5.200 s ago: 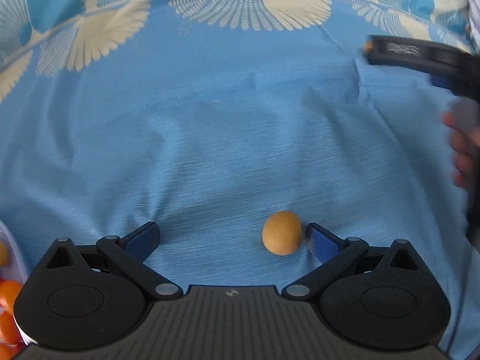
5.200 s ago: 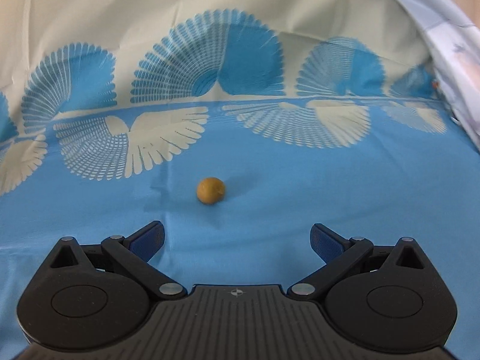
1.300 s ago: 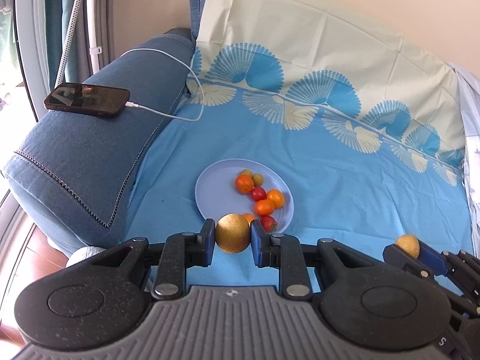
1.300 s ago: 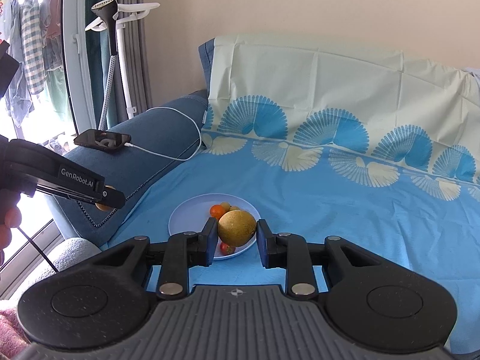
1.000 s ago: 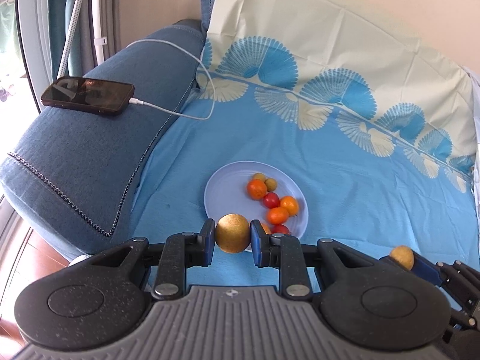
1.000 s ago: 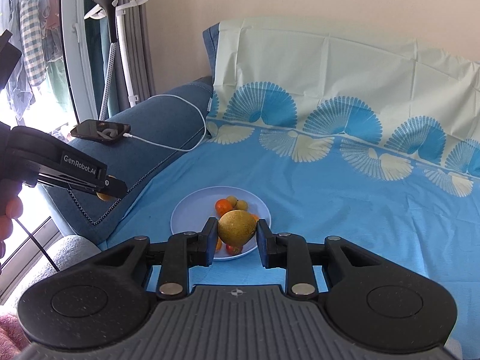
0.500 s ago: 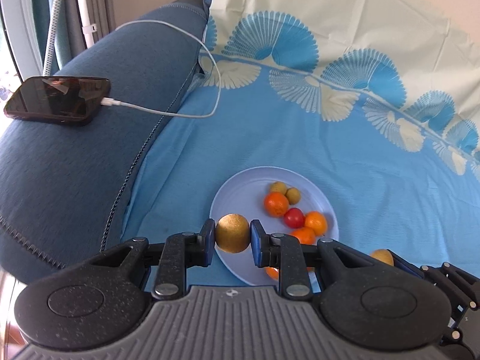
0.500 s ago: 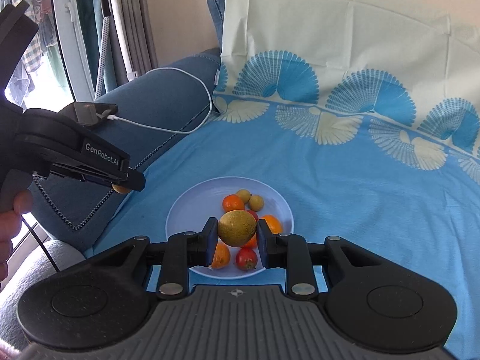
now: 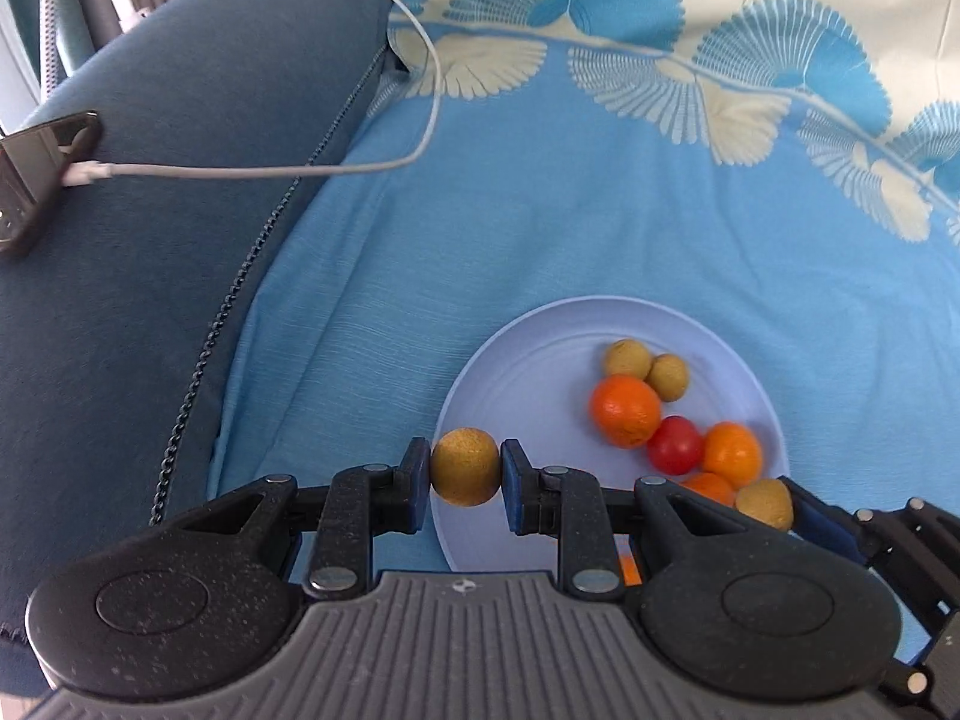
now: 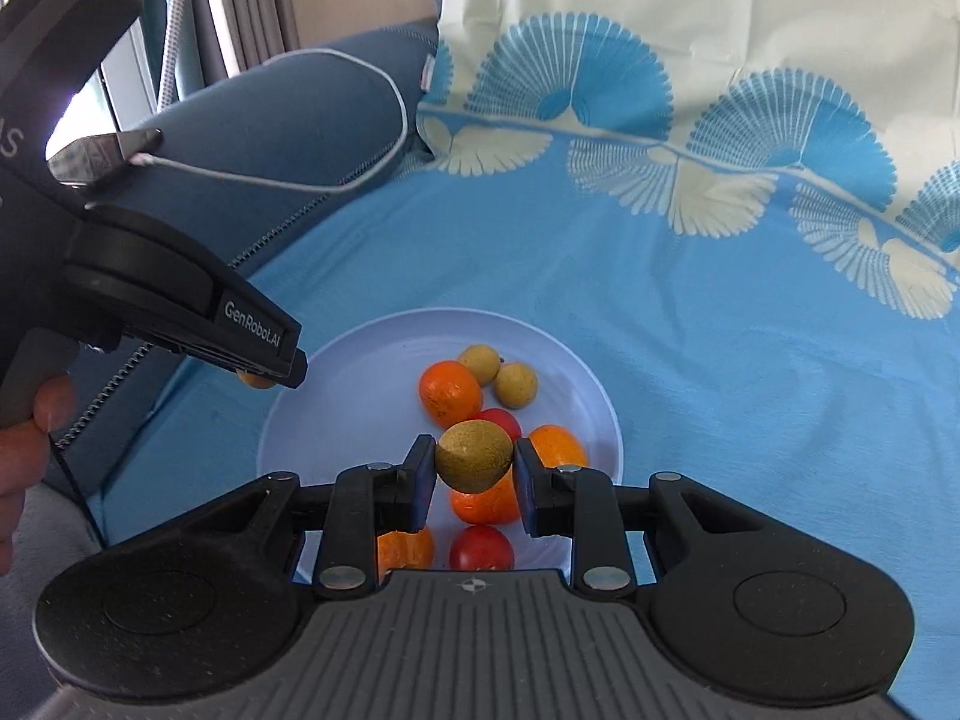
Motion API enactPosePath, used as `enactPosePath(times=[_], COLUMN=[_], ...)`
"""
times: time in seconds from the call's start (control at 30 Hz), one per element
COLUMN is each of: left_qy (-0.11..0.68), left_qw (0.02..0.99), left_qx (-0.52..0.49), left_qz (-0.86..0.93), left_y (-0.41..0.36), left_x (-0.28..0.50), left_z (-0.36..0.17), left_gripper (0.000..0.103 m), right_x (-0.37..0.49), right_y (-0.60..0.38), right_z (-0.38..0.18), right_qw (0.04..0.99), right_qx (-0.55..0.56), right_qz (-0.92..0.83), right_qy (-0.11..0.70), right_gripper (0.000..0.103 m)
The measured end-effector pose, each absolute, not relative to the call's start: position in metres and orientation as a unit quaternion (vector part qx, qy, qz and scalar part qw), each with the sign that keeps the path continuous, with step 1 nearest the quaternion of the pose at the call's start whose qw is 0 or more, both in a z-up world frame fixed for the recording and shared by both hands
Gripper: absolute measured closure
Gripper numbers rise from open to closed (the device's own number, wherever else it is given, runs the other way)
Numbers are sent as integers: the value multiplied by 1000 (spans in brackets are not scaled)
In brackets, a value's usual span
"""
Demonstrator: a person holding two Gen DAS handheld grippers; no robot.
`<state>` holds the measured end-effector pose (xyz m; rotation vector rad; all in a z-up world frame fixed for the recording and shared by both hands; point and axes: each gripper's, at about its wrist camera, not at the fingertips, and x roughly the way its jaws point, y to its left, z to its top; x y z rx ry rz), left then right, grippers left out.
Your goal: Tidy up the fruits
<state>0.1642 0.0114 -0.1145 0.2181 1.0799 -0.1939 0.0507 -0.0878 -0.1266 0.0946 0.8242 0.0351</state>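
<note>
Fruit (image 9: 465,467) clamped in left hand-held gripper (image 9: 465,483) hangs at plate's (image 9: 480,378) rim; right hand-held gripper (image 10: 474,480) grips another (image 10: 474,456). Either could roll off.

A sofa with a blue sheet

A phone (image 9: 36,180) lies on the dark blue sofa arm (image 9: 150,240). A white cable (image 9: 270,170) is plugged into it and runs onto the blue sheet with fan shapes (image 9: 600,192).
</note>
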Motion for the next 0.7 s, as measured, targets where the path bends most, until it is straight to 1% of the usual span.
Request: enactPosePath(times=[0.13,0.17,0.2,0.23,0.27,0.3,0.33,0.4,0.43,0.5,0.57,0.7], left_qy=[519,520,520,516,509,500,496,502,506,509,512,510], left_qw=[842,841,841,844,849,854,857,851,850,849,848,850], left_qx=[113,112,113,114,114,113,116,129,131,126,120,120], left_qz=[-93,-94,-96,-93,-86,-83,-83,-80,-75,-70,-67,-57], left_y=[10,11,11,12,14,16,16,17,19,24,31,42], left_x=[172,173,174,174,172,169,166,161,157,149,137,107], left_z=[-126,-127,-127,-126,-123,-118,-113,-107,-103,-95,-86,-67], left_gripper=[74,59,31,18,1,0,0,0,0,0,0,0], right_x=[59,61,63,64,65,66,65,58,54,41,27,-7], right_y=[-87,-87,-87,-87,-86,-85,-85,-84,-84,-83,-82,-82], right_z=[-135,-137,-138,-139,-139,-138,-135,-128,-123,-115,-106,-85], right_qw=[915,916,917,918,917,916,918,922,921,921,918,918], right_qx=[35,33,32,30,27,21,17,12,12,19,23,35], right_qz=[20,22,25,31,38,39,34,25,22,9,-4,-31], right_qy=[400,399,396,395,396,399,394,387,389,390,395,393], right_gripper=[74,74,74,74,72,60,53,35,31,18,14,9])
